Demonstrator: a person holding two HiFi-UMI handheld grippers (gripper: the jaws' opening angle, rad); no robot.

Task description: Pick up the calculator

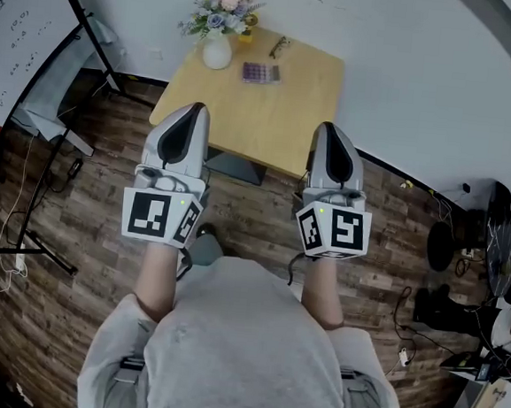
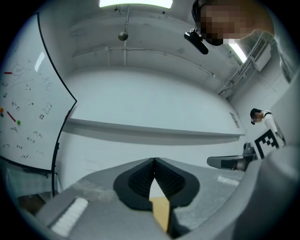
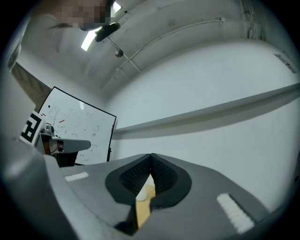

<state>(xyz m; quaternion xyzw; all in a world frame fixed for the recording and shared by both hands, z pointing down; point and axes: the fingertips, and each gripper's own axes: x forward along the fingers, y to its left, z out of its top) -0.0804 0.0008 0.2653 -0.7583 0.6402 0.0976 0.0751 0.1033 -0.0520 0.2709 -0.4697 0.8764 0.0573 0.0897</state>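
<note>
Holding both grippers at the near edge of the counter (image 1: 289, 122), I have the jaws of my left gripper (image 1: 192, 111) and right gripper (image 1: 330, 130) pressed together with nothing between them. The calculator (image 1: 261, 73) lies flat near the counter's far edge, at one o'clock from my left gripper. A white flower vase (image 1: 217, 53) stands at the calculator's nine o'clock.

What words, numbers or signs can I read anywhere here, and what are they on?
No text is legible.
Black-framed white whiteboard: handwritten marks, too small to read.
Small purple-grey calculator on the light wooden table: keys too small to read.
Black-and-white square markers: patterns, not words.
</note>
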